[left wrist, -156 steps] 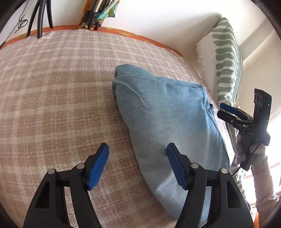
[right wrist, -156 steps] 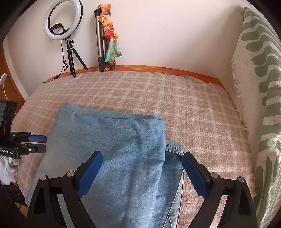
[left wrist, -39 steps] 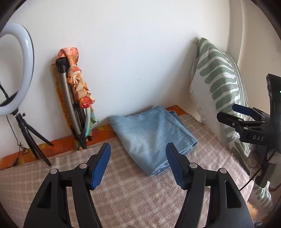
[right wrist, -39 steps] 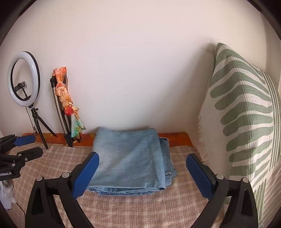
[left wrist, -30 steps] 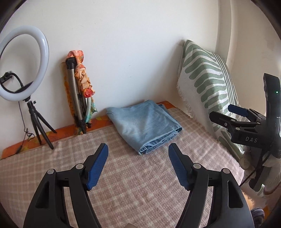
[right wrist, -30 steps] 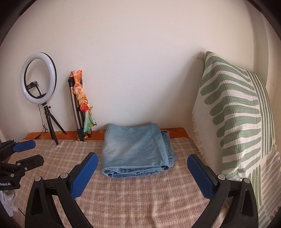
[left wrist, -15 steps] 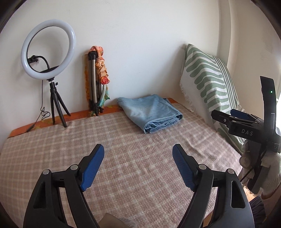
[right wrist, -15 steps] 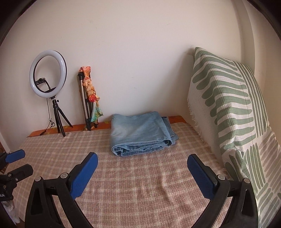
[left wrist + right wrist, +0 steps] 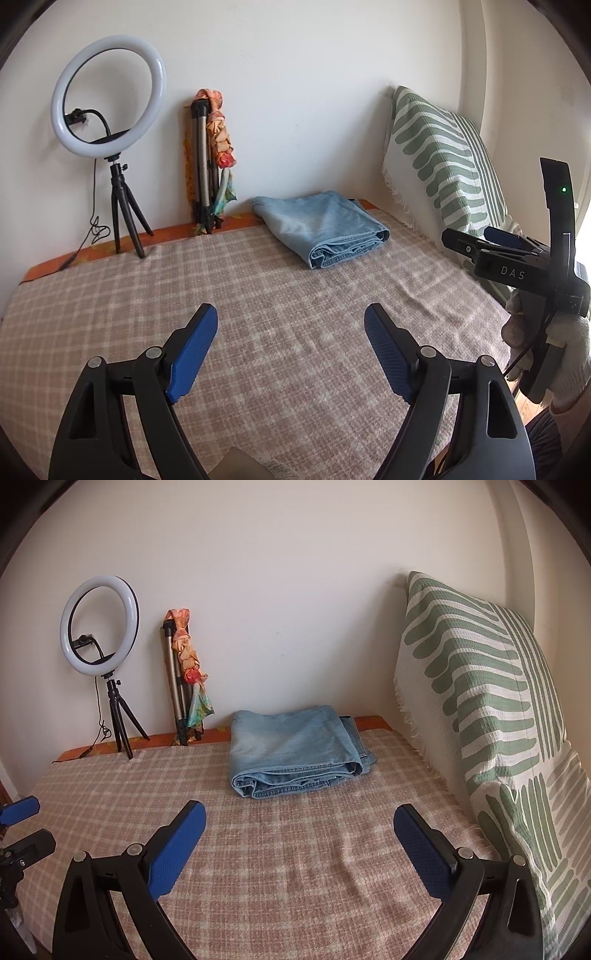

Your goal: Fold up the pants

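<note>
Left wrist: my left gripper (image 9: 290,349) tilts down over the blanket (image 9: 258,295), its jaws wide and just opened further, nothing between them. The folded pants (image 9: 325,227) lie well ahead of them.

Right wrist: my right gripper (image 9: 299,843) tilts down too, jaws wide, empty; pants (image 9: 295,747) ahead.

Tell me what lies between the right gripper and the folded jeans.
Only bare checked blanket separates the open right gripper from the folded jeans, seen in the right wrist view.
</note>
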`<state>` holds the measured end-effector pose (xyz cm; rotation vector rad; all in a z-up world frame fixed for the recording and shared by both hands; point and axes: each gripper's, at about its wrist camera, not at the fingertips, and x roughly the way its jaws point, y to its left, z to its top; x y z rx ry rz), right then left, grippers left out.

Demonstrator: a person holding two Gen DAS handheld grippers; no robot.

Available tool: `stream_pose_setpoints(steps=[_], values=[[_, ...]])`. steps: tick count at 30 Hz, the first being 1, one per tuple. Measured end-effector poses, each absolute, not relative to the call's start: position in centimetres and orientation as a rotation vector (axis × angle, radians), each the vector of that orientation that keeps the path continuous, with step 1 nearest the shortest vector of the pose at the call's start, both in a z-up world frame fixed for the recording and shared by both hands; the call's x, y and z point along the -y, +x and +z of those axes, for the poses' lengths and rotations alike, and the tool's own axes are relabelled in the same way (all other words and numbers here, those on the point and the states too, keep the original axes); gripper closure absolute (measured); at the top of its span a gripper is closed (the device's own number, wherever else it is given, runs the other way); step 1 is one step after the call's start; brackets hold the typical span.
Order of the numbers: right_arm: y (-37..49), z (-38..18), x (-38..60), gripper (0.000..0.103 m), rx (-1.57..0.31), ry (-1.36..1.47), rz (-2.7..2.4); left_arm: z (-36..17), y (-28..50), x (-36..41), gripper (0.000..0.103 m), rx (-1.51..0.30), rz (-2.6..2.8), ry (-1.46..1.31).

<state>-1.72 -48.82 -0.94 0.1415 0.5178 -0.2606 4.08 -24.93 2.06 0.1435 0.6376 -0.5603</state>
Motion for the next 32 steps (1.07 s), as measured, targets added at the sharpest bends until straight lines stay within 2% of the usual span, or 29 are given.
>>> stream_pose_setpoints(steps=[32], values=[[-2.2, -1.2, 48.1, 0.0, -0.516, 0.12, -0.267, 0.8, 4.1, 23.7, 0.021, -0.661, -0.516, 0.144]])
